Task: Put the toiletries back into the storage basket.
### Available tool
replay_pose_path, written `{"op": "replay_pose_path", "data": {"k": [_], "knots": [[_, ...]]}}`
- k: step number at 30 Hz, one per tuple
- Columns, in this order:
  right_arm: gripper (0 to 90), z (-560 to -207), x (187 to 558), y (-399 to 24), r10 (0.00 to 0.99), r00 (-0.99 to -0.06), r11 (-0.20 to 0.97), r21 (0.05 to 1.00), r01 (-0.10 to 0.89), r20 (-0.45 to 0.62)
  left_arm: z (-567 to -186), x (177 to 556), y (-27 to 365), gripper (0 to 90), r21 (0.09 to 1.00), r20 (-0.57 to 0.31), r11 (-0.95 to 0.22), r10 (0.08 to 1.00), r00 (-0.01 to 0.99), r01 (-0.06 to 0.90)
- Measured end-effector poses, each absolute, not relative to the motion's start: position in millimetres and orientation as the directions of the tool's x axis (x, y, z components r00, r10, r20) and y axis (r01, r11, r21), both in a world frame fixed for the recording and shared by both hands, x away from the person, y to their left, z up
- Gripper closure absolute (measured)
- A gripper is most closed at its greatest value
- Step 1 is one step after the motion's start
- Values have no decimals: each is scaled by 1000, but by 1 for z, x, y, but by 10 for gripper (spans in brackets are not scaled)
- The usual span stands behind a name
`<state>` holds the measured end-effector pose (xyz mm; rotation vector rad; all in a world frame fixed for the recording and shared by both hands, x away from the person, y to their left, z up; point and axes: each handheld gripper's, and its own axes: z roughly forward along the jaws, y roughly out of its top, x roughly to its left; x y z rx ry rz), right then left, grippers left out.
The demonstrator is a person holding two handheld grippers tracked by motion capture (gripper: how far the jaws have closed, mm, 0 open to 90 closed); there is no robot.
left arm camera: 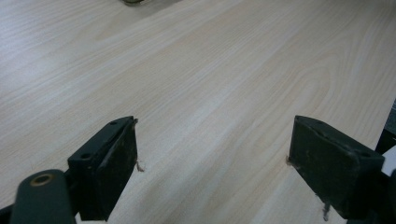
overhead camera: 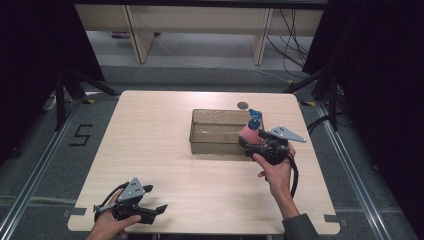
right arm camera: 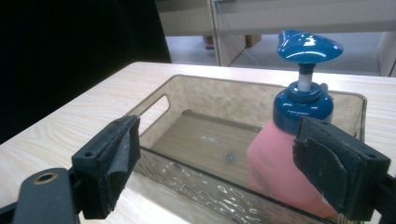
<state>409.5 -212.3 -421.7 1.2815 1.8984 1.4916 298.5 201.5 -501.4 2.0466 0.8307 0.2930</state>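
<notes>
Nearest the high camera, at the near left corner of the bench (overhead camera: 165, 150), the left gripper (overhead camera: 156, 209) rests in the person's left hand (overhead camera: 107, 227), its fingers (left arm camera: 109, 163) spread wide over bare wood with nothing between them. Farther off on the right, the right gripper (overhead camera: 248, 144) sits at the near right corner of the clear plastic bin (overhead camera: 215, 146). Its fingers (right arm camera: 109, 161) also stand apart; the right one is just beside the pink body of the soap bottle (right arm camera: 285, 163), and I cannot tell whether it touches. That bottle, with its blue pump top, stands upright inside the bin against the right end wall. Judging by this, the step in hand is setting the bottle into the bin, and it looks done. Next comes drawing the right gripper straight back toward the near edge without nudging the bottle over.
</notes>
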Motion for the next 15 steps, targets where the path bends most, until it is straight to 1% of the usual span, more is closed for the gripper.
{"op": "replay_pose_path", "data": {"k": [1,3,5,6,7,8,9,10,11,14,15], "knots": [[158,-422,410,-214,841,-505,28,918,395,192,-502,299,201,149,809,-103,-380,658,746,448],[158,-422,409,-213,837,-508,15,918,397,206,-502,300,202,149,805,-96,-388,661,745,448],[158,-423,407,-212,834,-512,19,915,402,208,-500,301,200,149,802,-110,-384,659,744,458],[158,-424,406,-212,833,-515,25,916,400,202,-500,301,200,149,800,-95,-398,656,749,450],[158,-425,404,-211,826,-511,-2,906,424,241,-500,301,200,149,800,-95,-398,656,749,450],[158,-425,404,-211,826,-511,-2,906,424,241,-500,301,199,149,802,-98,-395,653,751,449],[158,-425,405,-213,828,-521,30,912,408,206,-501,301,198,149,802,-99,-393,656,749,450],[158,-426,404,-213,821,-521,3,910,414,234,-502,301,198,149,802,-101,-392,655,749,451],[158,-426,404,-213,821,-521,3,910,414,234,-502,301,200,149,792,-78,-418,654,753,445],[158,-426,402,-215,821,-523,4,914,406,229,-503,300,200,149,799,-97,-395,659,746,453],[158,-426,400,-214,823,-508,-18,905,424,254,-503,300,200,149,803,-101,-387,661,743,454]]}}
